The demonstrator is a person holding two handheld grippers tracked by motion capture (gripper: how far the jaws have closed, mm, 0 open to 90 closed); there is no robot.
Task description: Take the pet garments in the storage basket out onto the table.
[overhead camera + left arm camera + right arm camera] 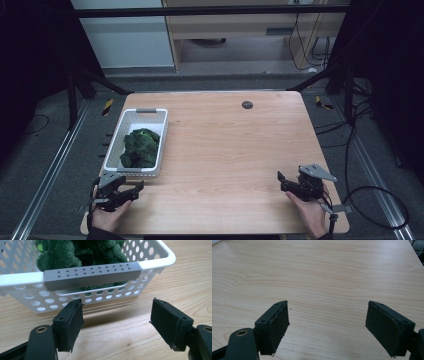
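At the near edge of the counter [225, 150], the left gripper [131, 191] sits by the near left corner, held in a hand [106, 216] that comes in from below. Its fingers [68, 323] stand wide apart with nothing between them, low over the wood and pointing at the near end of the basket [116, 156], close to it but not touching. At the near right corner the right gripper [284, 180] rests in the other hand [309, 212], its fingers [274, 326] also spread wide and empty, aimed over bare wood toward the counter's middle. A cable [370, 192] trails from it off the right edge. Just beyond the left gripper, the white perforated basket lies along the left edge, its long side running from near to far. A grey studded grip [92, 275] caps its near rim, and a matching grey grip [146, 111] caps the far rim. Inside lies a dark green plush cloth [141, 148], bunched up and piled toward the middle of the basket, reaching about to the rim. Farther off, near the far edge and right of centre, a small dark round cap [247, 104] sits in the wood.
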